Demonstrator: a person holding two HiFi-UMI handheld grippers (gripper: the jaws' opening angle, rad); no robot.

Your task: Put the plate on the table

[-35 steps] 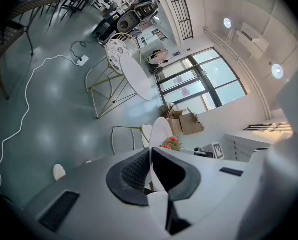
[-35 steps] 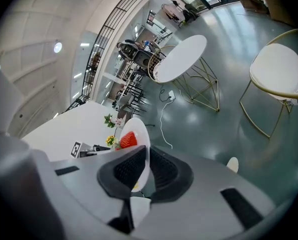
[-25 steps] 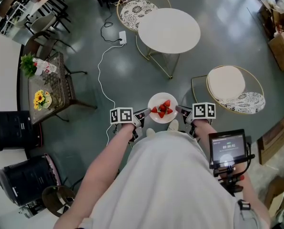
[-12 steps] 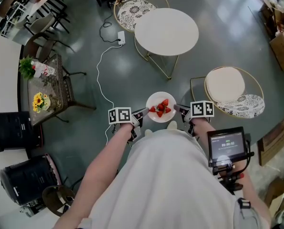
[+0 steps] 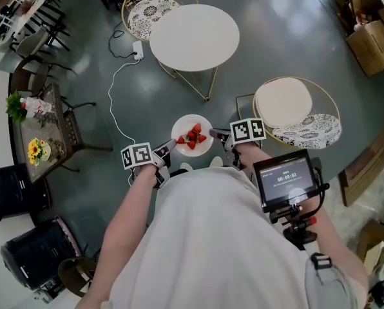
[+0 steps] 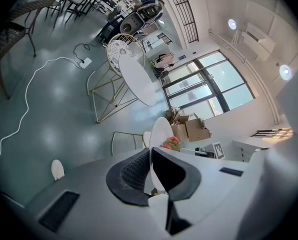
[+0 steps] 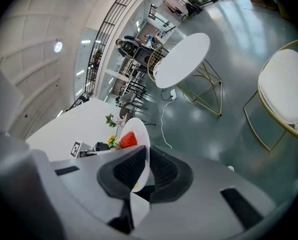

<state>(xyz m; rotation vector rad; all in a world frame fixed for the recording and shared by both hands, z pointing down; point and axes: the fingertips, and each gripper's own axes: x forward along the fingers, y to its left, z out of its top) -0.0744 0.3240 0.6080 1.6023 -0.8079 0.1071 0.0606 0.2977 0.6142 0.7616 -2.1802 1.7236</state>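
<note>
Left gripper (image 5: 171, 145), right gripper (image 5: 216, 134) clamp plate (image 5: 184, 125), strawberries (image 5: 193, 136)

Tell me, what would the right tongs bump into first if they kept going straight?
The right tongs grip the white plate, so that comes first, then its strawberries; beyond, probably the left tongs.

We see a round white desk (image 5: 194, 37) on thin gold wire legs, standing on a glossy dark grey-green floor (image 5: 295, 37). A white cable (image 5: 116, 94) winds across the floor to a white power strip (image 5: 138, 49) near the desk's legs. One gold wire chair (image 5: 154, 8) stands just beside the desk, and a second gold wire chair (image 5: 283, 102) stands apart from it. A dark woven side desk (image 5: 55, 131) carries yellow flowers (image 5: 35, 150) and a green plant (image 5: 15, 105).
</note>
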